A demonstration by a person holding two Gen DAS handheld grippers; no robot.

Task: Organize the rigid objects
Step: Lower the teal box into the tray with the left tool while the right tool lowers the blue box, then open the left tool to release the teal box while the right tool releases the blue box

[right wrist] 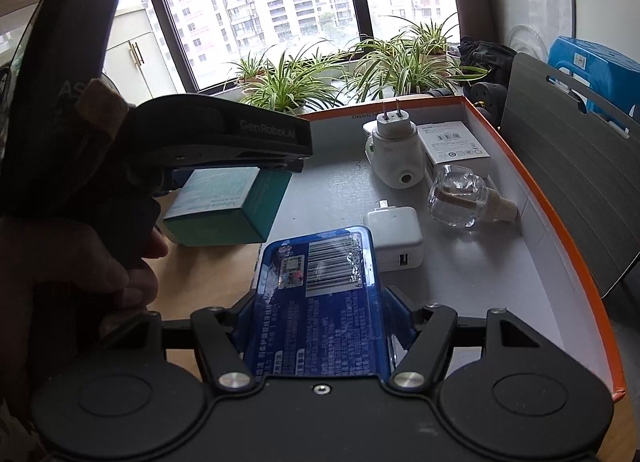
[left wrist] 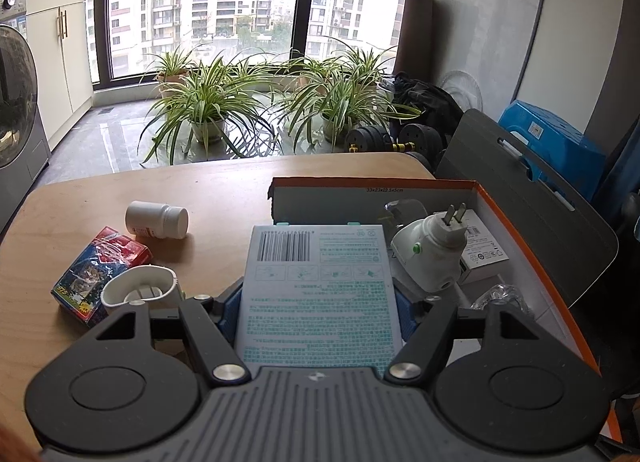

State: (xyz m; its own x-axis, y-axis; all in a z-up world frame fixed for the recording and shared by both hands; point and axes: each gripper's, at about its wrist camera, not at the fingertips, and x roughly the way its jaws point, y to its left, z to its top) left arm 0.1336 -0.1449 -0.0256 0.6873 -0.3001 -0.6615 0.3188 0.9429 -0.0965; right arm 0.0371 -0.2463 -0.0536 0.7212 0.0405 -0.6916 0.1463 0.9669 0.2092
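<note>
My left gripper (left wrist: 320, 304) is shut on a pale blue-and-teal box (left wrist: 318, 286), held over the near-left part of the orange-rimmed box lid (left wrist: 520, 229); it also shows in the right wrist view (right wrist: 228, 205). My right gripper (right wrist: 320, 302) is shut on a blue foil-wrapped packet (right wrist: 320, 302), held over the lid's near edge. In the lid (right wrist: 560, 246) lie a white plug-in device (right wrist: 394, 157), a small white carton (right wrist: 456, 149), a white USB charger (right wrist: 396, 238) and a clear glass bottle (right wrist: 460, 195).
On the wooden table (left wrist: 224, 197) left of the lid lie a white pill bottle (left wrist: 158, 219) on its side, a red-and-blue card pack (left wrist: 100, 270) and a white round holder (left wrist: 140, 290). A grey chair back (left wrist: 540, 221) stands right of the lid. Potted plants (left wrist: 208, 101) stand beyond.
</note>
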